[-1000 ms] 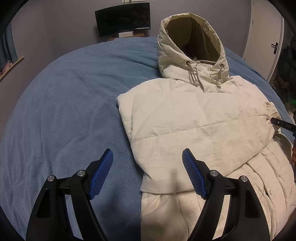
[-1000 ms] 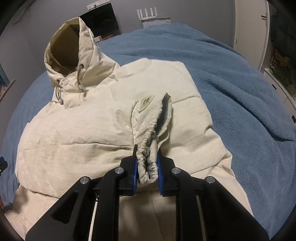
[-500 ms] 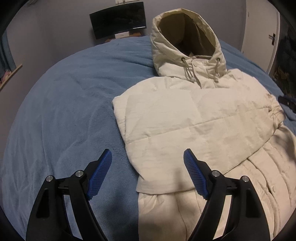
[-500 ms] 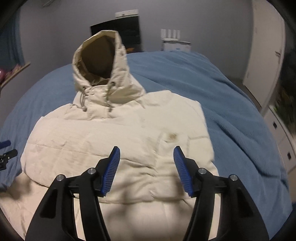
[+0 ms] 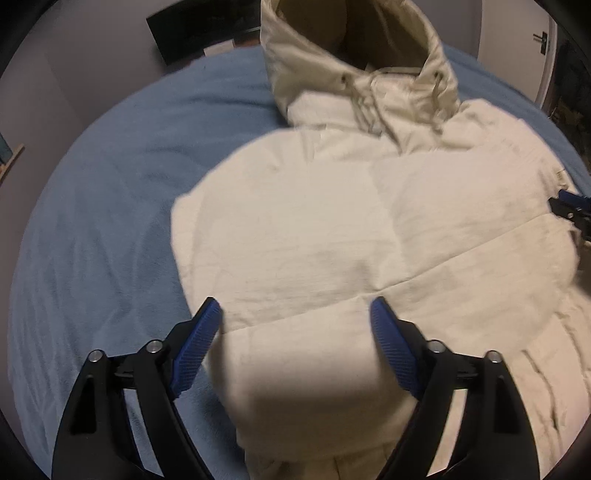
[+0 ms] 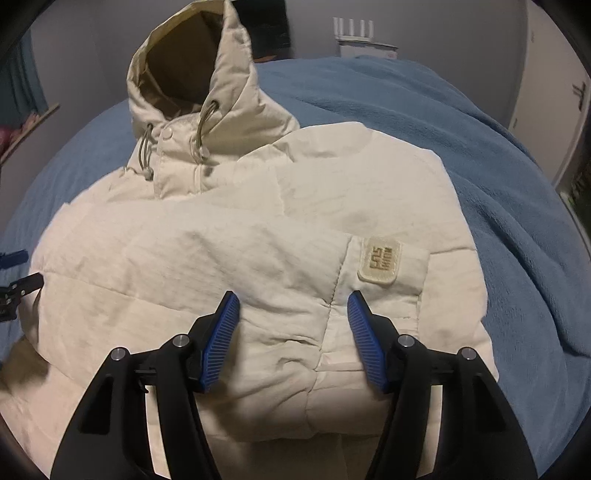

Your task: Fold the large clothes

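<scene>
A cream hooded puffer jacket (image 5: 332,229) lies front-up on a blue bed, both sleeves folded across its chest. It also fills the right wrist view (image 6: 258,240), where its hood (image 6: 192,74) stands open at the far end and a sleeve patch (image 6: 380,260) faces up. My left gripper (image 5: 295,332) is open and empty, just above the jacket's left side. My right gripper (image 6: 293,325) is open and empty, just above the folded sleeve near the patch. Its tip also shows at the right edge of the left wrist view (image 5: 570,208).
The blue blanket (image 5: 103,221) covers the bed all around the jacket (image 6: 498,184). A dark monitor (image 5: 195,33) stands by the far wall. A white door (image 5: 532,44) is at the right. A white device (image 6: 364,40) stands beyond the bed.
My right gripper has opened and let go of the sleeve cuff, which now lies flat on the chest. Both grippers have moved closer over the jacket.
</scene>
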